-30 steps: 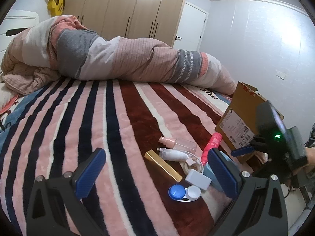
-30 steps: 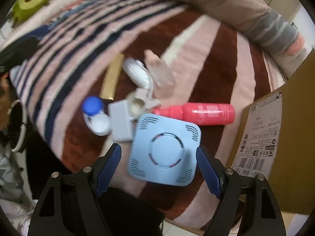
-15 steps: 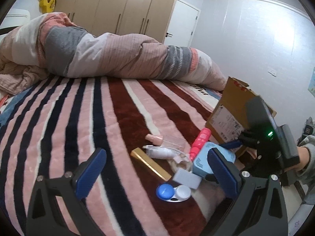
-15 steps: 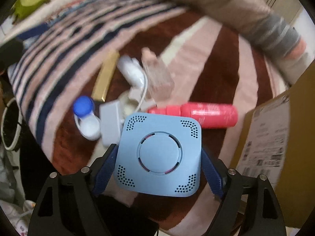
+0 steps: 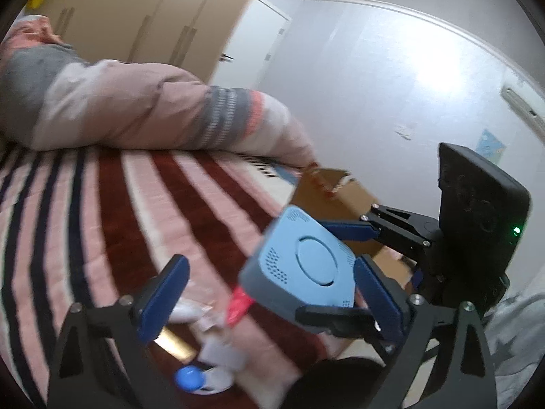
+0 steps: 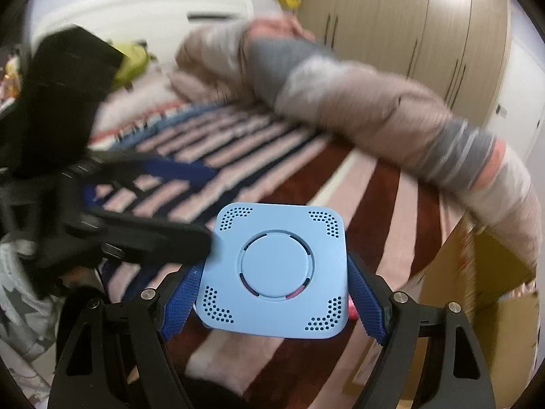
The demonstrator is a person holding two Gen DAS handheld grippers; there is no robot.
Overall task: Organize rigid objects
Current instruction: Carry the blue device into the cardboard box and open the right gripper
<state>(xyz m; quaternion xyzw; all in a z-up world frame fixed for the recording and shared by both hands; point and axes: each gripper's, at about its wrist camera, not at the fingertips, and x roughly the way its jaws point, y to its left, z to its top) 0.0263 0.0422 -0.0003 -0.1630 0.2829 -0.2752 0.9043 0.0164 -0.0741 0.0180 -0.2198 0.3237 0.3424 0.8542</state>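
My right gripper (image 6: 272, 300) is shut on a light blue square device (image 6: 277, 271) with a round centre and holds it in the air above the bed. In the left wrist view the same blue device (image 5: 303, 266) hangs just in front of the open cardboard box (image 5: 340, 197). My left gripper (image 5: 269, 293) is open and empty, close beside the right one. Below it, blurred, lie a red bottle (image 5: 240, 305), a gold bar (image 5: 177, 341), a blue-and-white lens case (image 5: 201, 380) and white items on the striped blanket (image 5: 102, 221).
A rolled quilt (image 6: 357, 102) lies across the far side of the bed. The cardboard box (image 6: 487, 272) stands at the bed's right edge. Wardrobes (image 6: 408, 17) and a door line the wall behind. The left gripper's body (image 6: 68, 136) crowds the right view's left side.
My right gripper closed on the blue device and lifted it off the blanket toward the box. Both cameras swung upward, and the left gripper moved close beside the right one.
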